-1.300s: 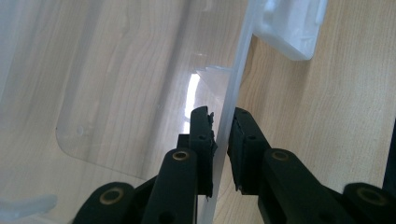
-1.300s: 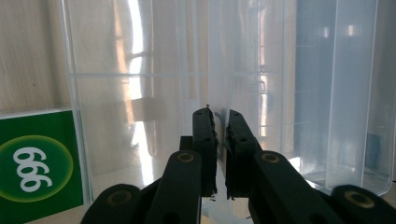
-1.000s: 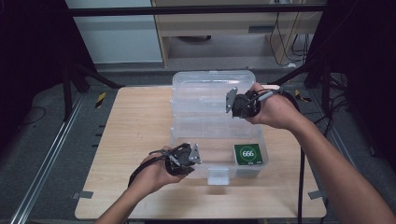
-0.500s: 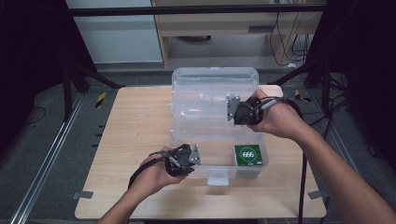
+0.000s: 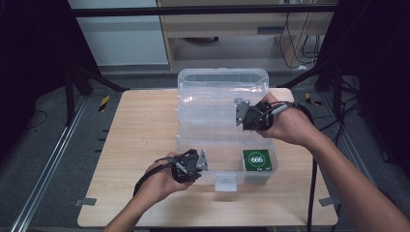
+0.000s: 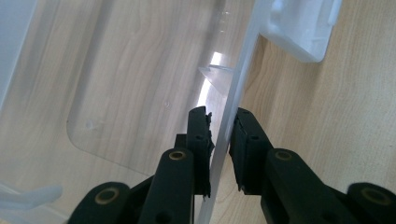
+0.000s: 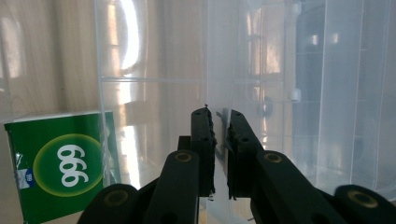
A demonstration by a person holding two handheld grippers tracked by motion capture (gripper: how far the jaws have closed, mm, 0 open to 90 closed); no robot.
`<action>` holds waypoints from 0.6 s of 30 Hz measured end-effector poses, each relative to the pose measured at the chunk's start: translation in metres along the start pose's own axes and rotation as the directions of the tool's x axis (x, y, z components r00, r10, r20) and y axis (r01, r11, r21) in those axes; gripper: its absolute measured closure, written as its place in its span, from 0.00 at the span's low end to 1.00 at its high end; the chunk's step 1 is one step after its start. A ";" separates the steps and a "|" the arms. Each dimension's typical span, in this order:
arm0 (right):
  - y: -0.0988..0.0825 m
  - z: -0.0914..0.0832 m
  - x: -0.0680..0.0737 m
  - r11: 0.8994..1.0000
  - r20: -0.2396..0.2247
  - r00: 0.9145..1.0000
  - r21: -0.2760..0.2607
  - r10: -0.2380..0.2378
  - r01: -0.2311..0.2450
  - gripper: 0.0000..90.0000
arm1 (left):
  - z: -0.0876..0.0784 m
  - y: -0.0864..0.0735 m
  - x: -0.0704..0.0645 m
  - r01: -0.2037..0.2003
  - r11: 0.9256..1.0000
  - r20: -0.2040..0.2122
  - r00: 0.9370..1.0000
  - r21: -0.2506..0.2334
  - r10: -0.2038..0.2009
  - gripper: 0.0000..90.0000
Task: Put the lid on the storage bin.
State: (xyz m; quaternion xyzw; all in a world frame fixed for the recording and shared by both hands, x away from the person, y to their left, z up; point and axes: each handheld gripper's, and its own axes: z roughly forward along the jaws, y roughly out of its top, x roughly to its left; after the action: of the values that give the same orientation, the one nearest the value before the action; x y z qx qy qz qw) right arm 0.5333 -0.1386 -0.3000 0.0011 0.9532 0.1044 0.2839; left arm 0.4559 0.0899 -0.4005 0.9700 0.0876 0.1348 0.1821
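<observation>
The clear plastic box (image 5: 222, 125) sat open mid-table (image 5: 135, 145), long axis running away from the person. The left hand-held gripper (image 5: 200, 162) clamped its near front wall; the right hand-held gripper (image 5: 240, 112), jaws together, hung over the interior, lower and nearer the green packet (image 5: 257, 160) than a second before.

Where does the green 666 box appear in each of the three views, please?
High view: the green 666 box lies in the front right corner of the clear bin, below the right claw.
Left gripper view: not in it; the left claw grips the bin's front wall.
Right gripper view: the box sits at lower left, its number upside down, left of the right claw.
Shared landmark: the clear bin.
</observation>
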 end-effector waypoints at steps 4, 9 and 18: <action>0.000 0.001 0.001 1.000 0.011 1.000 -0.007 0.004 -0.004 0.93 | 0.000 0.000 0.000 -0.006 1.000 -0.006 1.000 0.000 0.006 0.86; 0.000 -0.003 0.007 1.000 0.024 1.000 -0.029 -0.008 0.008 0.93 | 0.001 0.000 0.000 -0.002 1.000 -0.008 1.000 0.000 0.002 0.86; -0.002 -0.009 0.023 0.999 0.055 0.998 -0.049 -0.018 0.021 0.93 | 0.001 -0.001 -0.001 0.007 1.000 -0.011 1.000 -0.006 -0.007 0.86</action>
State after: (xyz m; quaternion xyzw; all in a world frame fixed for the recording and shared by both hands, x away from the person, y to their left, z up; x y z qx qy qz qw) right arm 0.5092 -0.1410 -0.3057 -0.0124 0.9422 0.1249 0.3106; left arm 0.4554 0.0898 -0.4017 0.9684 0.0914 0.1399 0.1851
